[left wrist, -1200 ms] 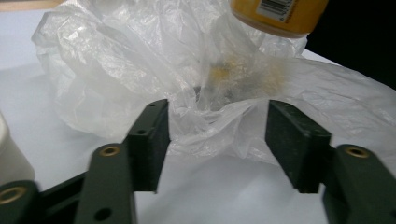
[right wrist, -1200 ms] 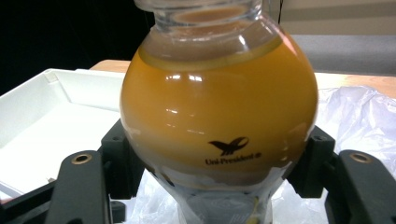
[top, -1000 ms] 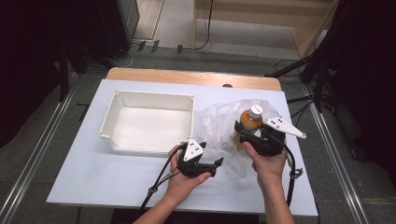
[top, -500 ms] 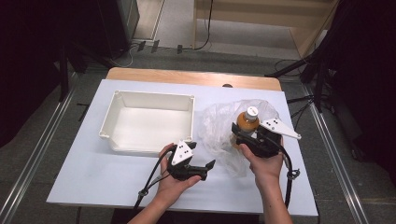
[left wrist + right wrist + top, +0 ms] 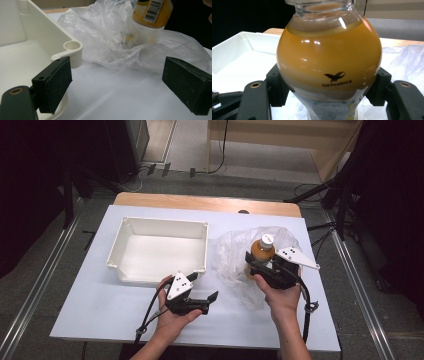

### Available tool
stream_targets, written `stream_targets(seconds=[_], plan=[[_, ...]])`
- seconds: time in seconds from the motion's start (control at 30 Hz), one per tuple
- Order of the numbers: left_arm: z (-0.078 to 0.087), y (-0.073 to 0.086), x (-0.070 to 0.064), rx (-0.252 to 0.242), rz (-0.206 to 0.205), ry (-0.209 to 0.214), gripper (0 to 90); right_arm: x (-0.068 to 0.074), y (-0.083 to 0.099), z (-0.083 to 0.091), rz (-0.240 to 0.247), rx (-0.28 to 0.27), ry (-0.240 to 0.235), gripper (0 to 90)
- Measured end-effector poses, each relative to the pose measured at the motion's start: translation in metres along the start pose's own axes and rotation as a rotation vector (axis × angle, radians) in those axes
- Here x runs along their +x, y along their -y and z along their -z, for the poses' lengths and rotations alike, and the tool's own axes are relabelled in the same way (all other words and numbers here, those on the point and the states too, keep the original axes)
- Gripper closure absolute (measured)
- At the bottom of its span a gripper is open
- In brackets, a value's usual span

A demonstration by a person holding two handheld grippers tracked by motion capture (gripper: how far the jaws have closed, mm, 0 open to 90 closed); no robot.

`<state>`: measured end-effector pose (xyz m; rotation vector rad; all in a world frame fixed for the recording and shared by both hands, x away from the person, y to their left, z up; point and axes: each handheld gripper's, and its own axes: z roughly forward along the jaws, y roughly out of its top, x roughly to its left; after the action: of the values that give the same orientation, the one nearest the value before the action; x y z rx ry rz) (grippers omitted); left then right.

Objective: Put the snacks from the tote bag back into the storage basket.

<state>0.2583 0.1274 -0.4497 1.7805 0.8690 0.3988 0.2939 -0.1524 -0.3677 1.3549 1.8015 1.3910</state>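
My right gripper (image 5: 261, 262) is clamped on the juice bottle (image 5: 261, 251), lifted above the plastic bag (image 5: 235, 252) beside the tray (image 5: 131, 227); full, smooth and probably slippery, it's best gripped below its bulge, while my left gripper (image 5: 212, 296) gapes empty.

So there's a bottle (image 5: 262, 251) of orange juice, clear plastic with a white cap, a round bulging shoulder and a small black bird logo on it (image 5: 329, 62). It's standing upright, sitting at about 3 o'clock on the table, with its lower end down inside a crumpled clear plastic bag (image 5: 235, 257). The bag is thin, see-through and wrinkly, open at the top, spread over the white tabletop around the bottle and bunched up mostly toward 9 o'clock of it (image 5: 112, 37).
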Motion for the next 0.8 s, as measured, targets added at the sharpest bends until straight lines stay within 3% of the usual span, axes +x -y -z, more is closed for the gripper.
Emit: stream_targets(seconds=[0.4, 0.8], plan=[[0.033, 0.003, 0.018, -0.019, 0.0, -0.039, 8.9, 0.007, -0.012, -0.001, 0.002, -0.025, -0.017, 34.1], [0.059, 0.011, 0.05, -0.021, 0.016, -0.103, 8.9, 0.015, -0.02, -0.009, -0.003, -0.031, -0.029, 34.1]])
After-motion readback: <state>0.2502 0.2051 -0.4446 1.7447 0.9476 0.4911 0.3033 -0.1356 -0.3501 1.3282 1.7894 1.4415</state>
